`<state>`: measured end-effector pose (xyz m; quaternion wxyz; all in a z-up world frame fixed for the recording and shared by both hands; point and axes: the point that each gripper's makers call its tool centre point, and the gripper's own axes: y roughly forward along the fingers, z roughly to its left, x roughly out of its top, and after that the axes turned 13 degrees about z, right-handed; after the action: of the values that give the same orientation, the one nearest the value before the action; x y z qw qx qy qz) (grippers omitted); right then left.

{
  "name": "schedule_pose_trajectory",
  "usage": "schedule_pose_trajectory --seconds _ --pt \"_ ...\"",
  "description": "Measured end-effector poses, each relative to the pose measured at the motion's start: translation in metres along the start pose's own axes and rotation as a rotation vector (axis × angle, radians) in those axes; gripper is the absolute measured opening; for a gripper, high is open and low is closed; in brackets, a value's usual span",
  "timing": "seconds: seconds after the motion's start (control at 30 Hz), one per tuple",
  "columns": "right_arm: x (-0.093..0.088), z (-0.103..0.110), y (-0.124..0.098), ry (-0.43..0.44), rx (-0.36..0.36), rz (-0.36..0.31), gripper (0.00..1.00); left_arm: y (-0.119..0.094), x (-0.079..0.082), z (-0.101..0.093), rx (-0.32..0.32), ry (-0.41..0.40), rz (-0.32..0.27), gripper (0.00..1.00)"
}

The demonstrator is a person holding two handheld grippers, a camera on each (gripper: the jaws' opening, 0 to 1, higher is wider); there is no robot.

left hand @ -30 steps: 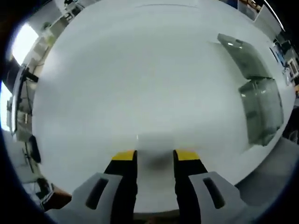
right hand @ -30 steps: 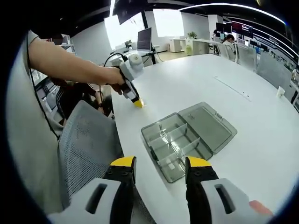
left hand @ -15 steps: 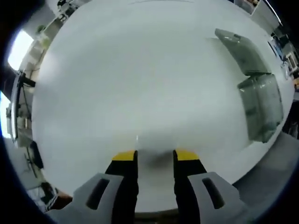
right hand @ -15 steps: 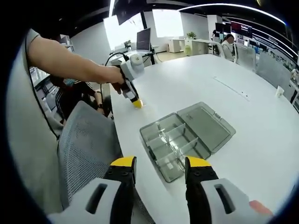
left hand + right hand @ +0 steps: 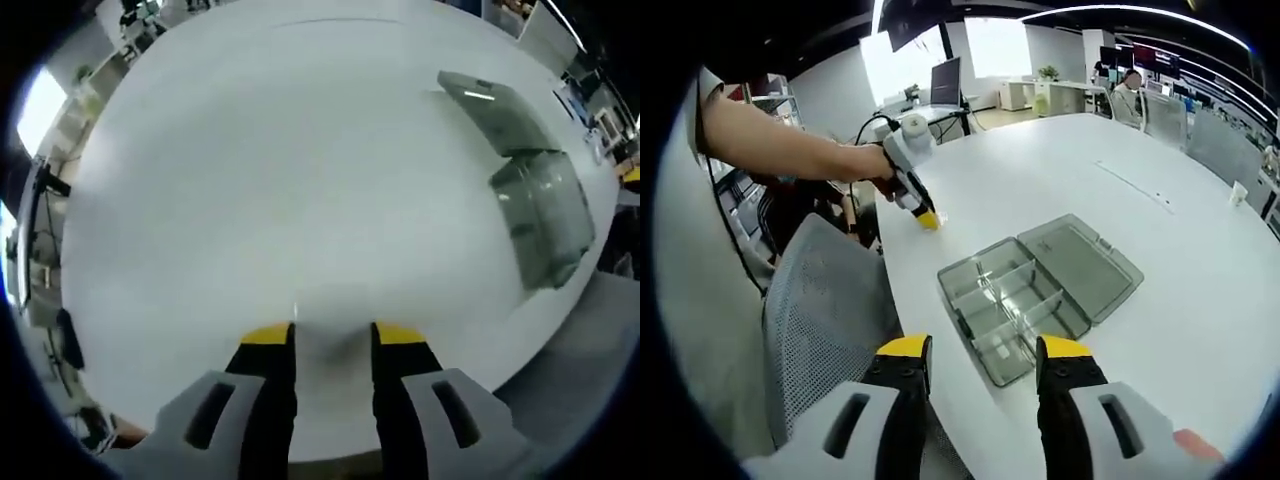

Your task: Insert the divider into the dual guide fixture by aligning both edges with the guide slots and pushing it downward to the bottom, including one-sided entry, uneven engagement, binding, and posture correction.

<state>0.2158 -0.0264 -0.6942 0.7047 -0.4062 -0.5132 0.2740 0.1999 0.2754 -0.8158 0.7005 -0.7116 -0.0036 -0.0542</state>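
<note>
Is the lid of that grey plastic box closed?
No, the compartment box lies open, its lid folded flat on the white table.

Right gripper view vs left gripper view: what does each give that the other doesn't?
Right gripper view: clear box seen from above, lid open, partitions inside; a person's arm holding the left gripper near the table edge; mesh chair. Left gripper view: its own jaws low over the tabletop, a faint clear patch between them. Shared: white table, the open box.
</note>
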Motion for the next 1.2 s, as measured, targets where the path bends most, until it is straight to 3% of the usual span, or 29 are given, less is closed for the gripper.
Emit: schedule_pose_trajectory --seconds 0.23,0.4,0.63,1.2 --pt "0.002 0.001 0.000 0.000 0.003 -0.006 0.38 -0.010 0.001 -0.015 -0.040 0.005 -0.067 0.25" --pt "0.002 0.001 0.001 0.001 0.003 0.000 0.38 -0.023 0.006 -0.034 -0.087 0.009 -0.150 0.25" --pt "0.005 0.003 0.002 0.003 0.008 -0.009 0.38 -0.053 0.020 -0.070 -0.151 0.053 -0.292 0.25" --pt "0.019 0.000 -0.007 0.053 0.035 -0.070 0.36 -0.119 0.030 -0.137 -0.230 0.152 -0.515 0.25"
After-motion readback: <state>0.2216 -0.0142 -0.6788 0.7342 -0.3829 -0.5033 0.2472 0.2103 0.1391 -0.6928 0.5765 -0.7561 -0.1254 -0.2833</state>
